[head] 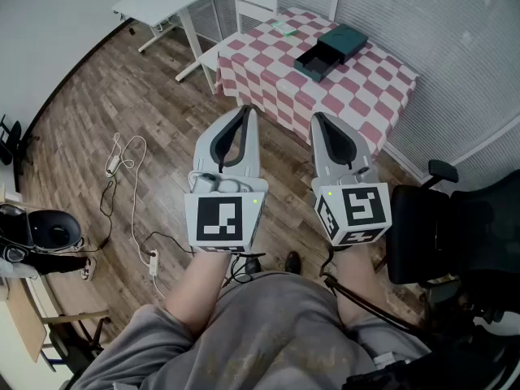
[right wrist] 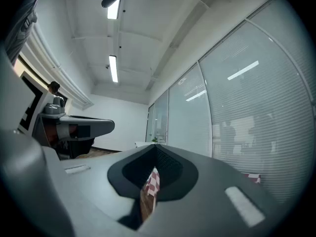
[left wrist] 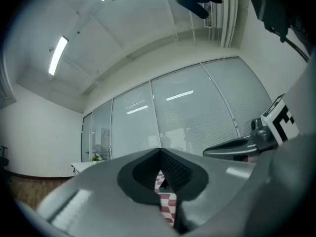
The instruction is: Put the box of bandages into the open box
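The box of bandages is the small pale slab at the upper middle of the head view, on the far left part of the checked table. Both of your grippers are well short of it, held over the floor below the table's near edge. From the tips it lies ahead and up the frame, roughly between the two, so neither hand is clearly nearer. The left gripper lines up a little to its left, and the right gripper a little to its right. The open box, dark teal with its tray slid out toward the lower left, sits just to the right of the bandages and apart from them, on the right gripper's side. The bandage box seems to run its long side from upper left to lower right, but it is too small here to be sure.

Both pairs of jaws are clenched and hold nothing. In the left gripper view the pads meet at the tip, leaving only a thin slit below through which the checked cloth shows. The right gripper view shows the same. By my reading, you need to close the distance to the table and spread one pair of jaws before anything can be grasped.
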Tool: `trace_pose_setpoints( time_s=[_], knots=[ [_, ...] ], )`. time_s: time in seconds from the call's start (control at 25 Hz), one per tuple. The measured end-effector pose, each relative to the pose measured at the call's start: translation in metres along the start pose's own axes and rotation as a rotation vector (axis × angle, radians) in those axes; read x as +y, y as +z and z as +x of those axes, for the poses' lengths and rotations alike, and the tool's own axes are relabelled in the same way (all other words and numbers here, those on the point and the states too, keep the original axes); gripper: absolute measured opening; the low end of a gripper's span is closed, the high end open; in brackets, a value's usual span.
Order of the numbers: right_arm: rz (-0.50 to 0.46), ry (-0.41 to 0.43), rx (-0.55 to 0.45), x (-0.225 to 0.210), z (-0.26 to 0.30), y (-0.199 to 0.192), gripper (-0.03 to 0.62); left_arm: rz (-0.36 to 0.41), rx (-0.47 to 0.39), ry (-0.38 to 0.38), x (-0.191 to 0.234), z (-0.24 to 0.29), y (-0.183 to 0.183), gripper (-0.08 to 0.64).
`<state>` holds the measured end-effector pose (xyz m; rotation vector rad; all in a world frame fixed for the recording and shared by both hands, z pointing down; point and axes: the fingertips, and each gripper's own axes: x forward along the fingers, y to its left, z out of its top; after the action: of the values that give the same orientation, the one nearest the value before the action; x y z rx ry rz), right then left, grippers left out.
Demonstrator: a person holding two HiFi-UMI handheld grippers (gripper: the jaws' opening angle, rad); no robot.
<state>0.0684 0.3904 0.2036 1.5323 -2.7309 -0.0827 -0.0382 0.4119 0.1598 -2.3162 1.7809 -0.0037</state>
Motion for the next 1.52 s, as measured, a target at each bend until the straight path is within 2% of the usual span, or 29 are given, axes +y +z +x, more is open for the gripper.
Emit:
trace_pose_setpoints(
  time_s=[0.24,0.44,0.8,1.08,1.36,1.52],
  knots=[
    [-0.004,0.008,-0.002,-0.013,0.002,-0.005,0.025,0.005,0.002,0.003,-0.009,0.011,-0.004,0.000],
    [0.037,0.054,-0.012,-0.024,0.006,-0.009,0.026,-0.011,0.020,0.028,-0.018,0.020,-0.012,0.000],
    [0.020,0.078,0.022,-0.042,0.030,-0.027,0.028,-0.025,0.057,0.066,-0.019,0.039,-0.032,0.000],
    [0.023,0.048,0.079,-0.051,0.088,-0.056,0.026,-0.053,0.091,0.079,0.026,0.084,-0.068,0.000],
    [0.048,-0.028,0.086,-0.059,0.190,-0.063,0.027,-0.073,0.100,0.026,0.097,0.158,-0.103,0.000],
    [0.030,-0.073,0.078,-0.063,0.238,-0.055,0.027,-0.088,0.076,-0.021,0.131,0.199,-0.109,0.000]
  ],
)
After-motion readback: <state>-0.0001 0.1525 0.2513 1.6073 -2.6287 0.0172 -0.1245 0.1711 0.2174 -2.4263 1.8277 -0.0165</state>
